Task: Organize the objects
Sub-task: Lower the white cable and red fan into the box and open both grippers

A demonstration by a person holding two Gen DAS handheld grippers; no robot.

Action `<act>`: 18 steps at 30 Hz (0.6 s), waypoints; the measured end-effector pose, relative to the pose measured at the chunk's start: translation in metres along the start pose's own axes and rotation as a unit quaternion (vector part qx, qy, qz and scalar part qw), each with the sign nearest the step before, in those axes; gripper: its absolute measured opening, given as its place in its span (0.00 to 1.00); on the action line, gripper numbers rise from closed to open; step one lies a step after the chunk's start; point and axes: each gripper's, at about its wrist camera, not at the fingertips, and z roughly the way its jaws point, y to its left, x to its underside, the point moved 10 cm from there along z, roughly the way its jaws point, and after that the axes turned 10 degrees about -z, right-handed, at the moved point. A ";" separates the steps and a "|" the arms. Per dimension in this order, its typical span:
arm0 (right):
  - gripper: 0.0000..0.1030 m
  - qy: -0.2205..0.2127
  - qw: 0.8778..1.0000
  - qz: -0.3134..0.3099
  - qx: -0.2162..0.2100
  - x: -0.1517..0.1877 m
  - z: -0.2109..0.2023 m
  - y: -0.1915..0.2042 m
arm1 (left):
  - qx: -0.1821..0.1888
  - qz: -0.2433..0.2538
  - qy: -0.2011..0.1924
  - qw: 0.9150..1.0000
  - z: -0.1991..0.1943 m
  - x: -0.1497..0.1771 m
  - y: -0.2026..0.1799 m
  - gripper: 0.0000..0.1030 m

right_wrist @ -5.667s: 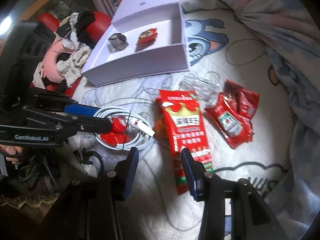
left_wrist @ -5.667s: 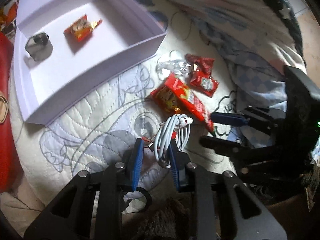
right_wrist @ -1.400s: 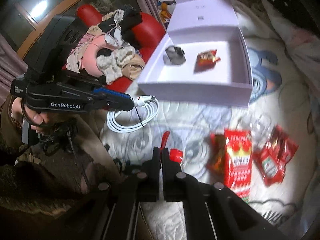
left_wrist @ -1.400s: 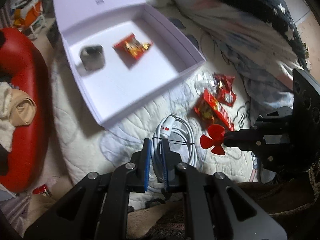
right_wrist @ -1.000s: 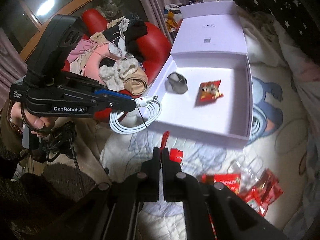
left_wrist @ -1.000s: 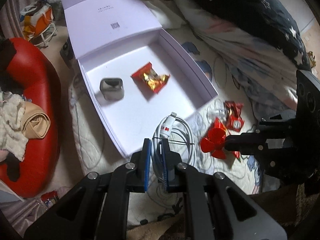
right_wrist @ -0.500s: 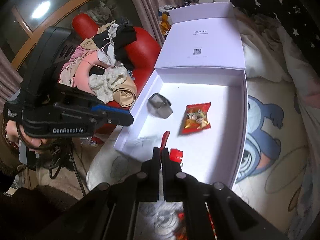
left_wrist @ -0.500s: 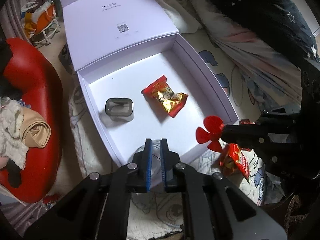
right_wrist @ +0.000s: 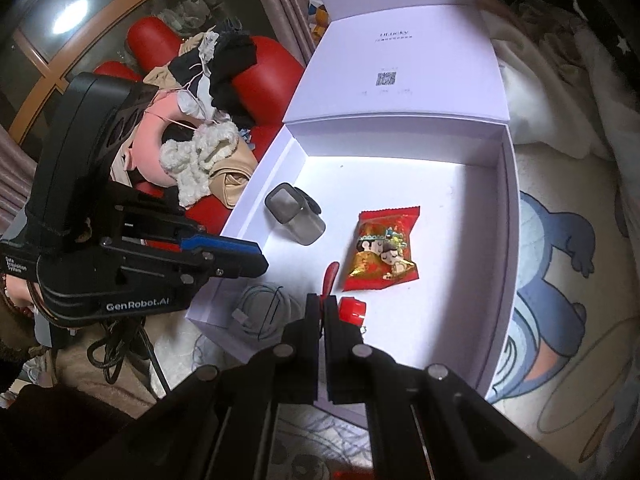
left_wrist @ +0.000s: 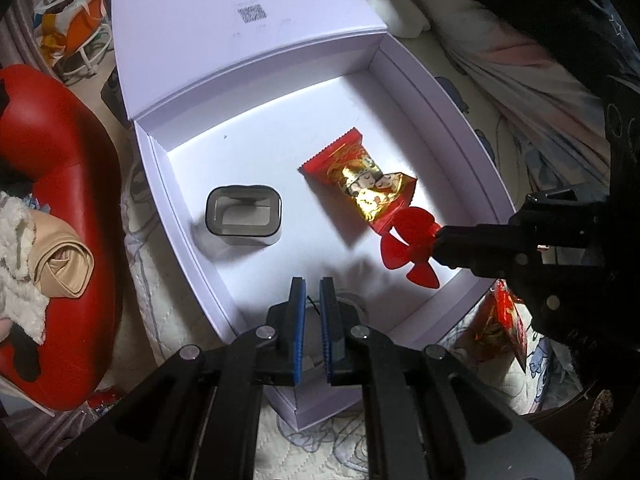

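Note:
An open white box (left_wrist: 192, 240) lies on the quilt, with a red-and-gold candy packet (left_wrist: 360, 184) and a grey case (left_wrist: 244, 216) inside. My left gripper (left_wrist: 312, 284) hangs over the box's near corner, shut on a coiled white cable (right_wrist: 260, 312) that dangles just under its tips; in the left wrist view only a bit of the cable (left_wrist: 350, 300) shows behind the fingers. My right gripper (right_wrist: 322, 300) is shut on a small red fan (right_wrist: 352, 308), low over the box floor beside the candy packet (right_wrist: 384, 252). The fan's blades (left_wrist: 408, 240) show near that packet.
The box's lid (right_wrist: 404, 64) stands open at the far side. A red chair (left_wrist: 60, 160) piled with clothes (right_wrist: 200, 160) sits left of the box. Red snack packets (left_wrist: 504, 328) lie on the quilt (right_wrist: 560, 248) by the box's right wall. Rumpled bedding (left_wrist: 560, 20) lies beyond.
Both grippers have travelled from above the quilt to above the box and come lower, carrying the cable and the fan. The box now fills both views.

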 end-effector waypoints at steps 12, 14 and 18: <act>0.03 0.010 0.998 0.035 0.050 0.005 -0.002 -0.017 | -0.030 0.001 -0.017 0.999 -0.007 -0.003 0.004 0.07; 0.10 0.010 0.996 0.049 0.069 0.006 -0.006 -0.020 | -0.041 -0.005 -0.018 0.999 -0.010 -0.004 0.008 0.07; 0.25 0.002 0.995 0.055 0.079 0.005 -0.017 -0.018 | -0.043 -0.018 -0.021 0.999 -0.016 -0.004 0.013 0.08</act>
